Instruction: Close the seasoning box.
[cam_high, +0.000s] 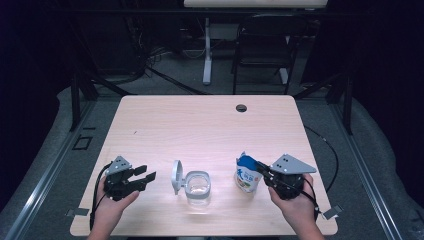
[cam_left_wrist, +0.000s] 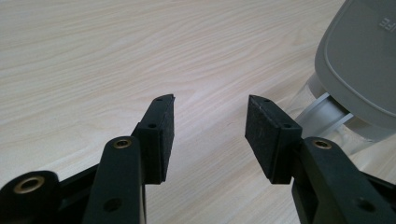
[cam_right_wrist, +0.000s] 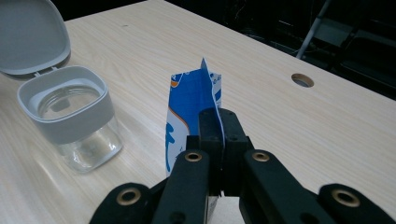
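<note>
High view: a blue-and-white pouch (cam_high: 247, 175) stands upright on the worktop (cam_high: 200, 125), near the front edge and right of centre. Its top is torn open. The right gripper (cam_high: 261, 167) clamps the pouch's upper edge, jaws pressed together on the thin film. In the right gripper view, the pouch (cam_right_wrist: 191, 107) rises directly ahead of the right gripper (cam_right_wrist: 218, 135), and the blue film passes between the two closed jaws.

A clear square jar (cam_high: 197, 186) with a grey collar sits just left of the pouch, close to the front edge and apart from it. Its grey hinged lid (cam_high: 176, 176) stands open, tilted up on the jar's left side. In the right gripper view, the jar (cam_right_wrist: 74, 121) looks empty and its lid (cam_right_wrist: 30, 35) leans back behind it.

The left gripper (cam_high: 145, 176) rests near the front left corner, held in the person's left hand (cam_high: 112, 202). Its jaws are spread wide and hold nothing. In the left gripper view, the left gripper (cam_left_wrist: 210, 126) points along bare wood, with the lid (cam_left_wrist: 362, 60) just beyond its right jaw, not touching.

A round cable hole (cam_high: 241, 108) lies near the rear edge.
</note>
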